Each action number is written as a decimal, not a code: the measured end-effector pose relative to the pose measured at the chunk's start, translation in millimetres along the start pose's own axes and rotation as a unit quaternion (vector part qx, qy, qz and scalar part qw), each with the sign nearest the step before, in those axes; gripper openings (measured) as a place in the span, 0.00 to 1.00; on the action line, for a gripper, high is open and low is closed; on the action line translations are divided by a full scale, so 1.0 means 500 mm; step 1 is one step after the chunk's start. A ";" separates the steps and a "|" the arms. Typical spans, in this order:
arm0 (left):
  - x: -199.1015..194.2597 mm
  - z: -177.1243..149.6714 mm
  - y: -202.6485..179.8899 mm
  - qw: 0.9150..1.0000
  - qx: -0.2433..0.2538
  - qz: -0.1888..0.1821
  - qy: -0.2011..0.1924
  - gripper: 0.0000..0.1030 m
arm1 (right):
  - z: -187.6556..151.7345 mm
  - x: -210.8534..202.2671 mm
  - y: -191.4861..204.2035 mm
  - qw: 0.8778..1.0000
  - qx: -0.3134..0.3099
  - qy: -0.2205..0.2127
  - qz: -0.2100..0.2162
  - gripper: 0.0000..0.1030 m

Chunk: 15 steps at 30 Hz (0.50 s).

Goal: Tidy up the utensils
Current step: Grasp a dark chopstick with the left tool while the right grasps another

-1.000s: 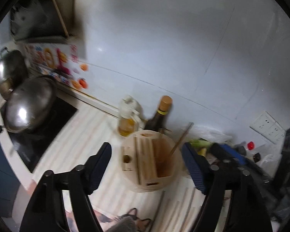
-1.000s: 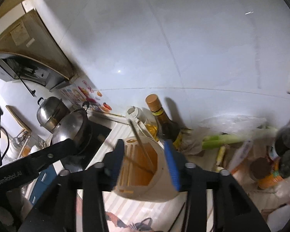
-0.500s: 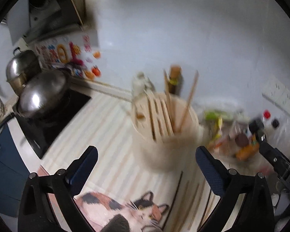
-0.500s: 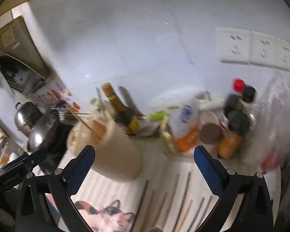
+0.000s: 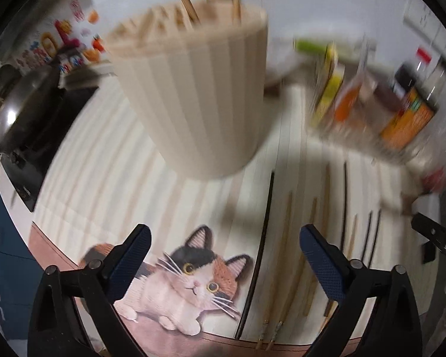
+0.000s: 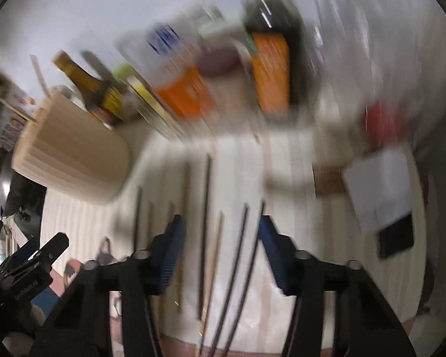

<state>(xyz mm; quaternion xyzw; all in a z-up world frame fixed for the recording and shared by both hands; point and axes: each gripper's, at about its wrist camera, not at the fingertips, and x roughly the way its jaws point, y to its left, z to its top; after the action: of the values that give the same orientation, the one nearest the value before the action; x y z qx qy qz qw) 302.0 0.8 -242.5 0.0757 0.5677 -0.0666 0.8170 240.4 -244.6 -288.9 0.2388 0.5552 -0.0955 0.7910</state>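
Both grippers now released from the holder [image 5: 193, 89], lowered over the chopsticks [image 6: 206, 226].
Left gripper [image 5: 223, 255] gapes empty; right gripper [image 6: 220, 250] is closing, chopsticks between untouched.

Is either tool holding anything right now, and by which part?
Nothing held. The left tool is open and empty; the right tool is closing above the chopsticks, not yet gripping.

Both wrist cameras are looking steeply down at close range. The left is facing the ribbed holder [image 5: 193, 89]; the right, blurred, is facing the chopsticks [image 6: 205, 226]. Both are sharing these.
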 end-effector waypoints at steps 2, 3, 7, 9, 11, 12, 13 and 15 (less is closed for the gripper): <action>0.042 -0.004 -0.009 1.000 0.012 0.006 0.021 0.86 | -0.012 0.030 -0.019 1.000 0.010 0.023 -0.006 0.34; 0.064 -0.004 -0.014 0.999 0.019 0.007 0.034 0.76 | -0.018 0.046 -0.033 0.999 0.018 0.034 -0.011 0.31; 0.130 -0.003 -0.033 0.996 0.041 -0.001 0.075 0.60 | -0.036 0.097 -0.064 0.997 0.031 0.064 -0.019 0.27; 0.155 -0.001 -0.047 0.994 0.058 -0.001 0.089 0.59 | -0.040 0.117 -0.068 0.996 0.035 0.074 -0.017 0.27; 0.174 0.000 -0.063 0.992 0.074 -0.004 0.098 0.51 | -0.044 0.136 -0.072 0.995 0.040 0.086 -0.017 0.27; 0.183 -0.001 -0.071 0.991 0.083 -0.004 0.103 0.48 | -0.044 0.142 -0.073 0.995 0.042 0.090 -0.016 0.27; 0.190 -0.002 -0.079 0.990 0.091 -0.004 0.106 0.45 | -0.045 0.150 -0.074 0.994 0.041 0.095 -0.017 0.27; 0.203 -0.006 -0.090 0.989 0.102 -0.005 0.111 0.25 | -0.045 0.163 -0.072 0.994 0.038 0.104 -0.023 0.27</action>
<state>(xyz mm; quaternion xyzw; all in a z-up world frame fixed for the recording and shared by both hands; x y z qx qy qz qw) 325.6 -44.9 -341.0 0.1630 0.6452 -0.1198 0.7367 236.5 -255.6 -379.9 0.2646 0.6358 -0.1090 0.7168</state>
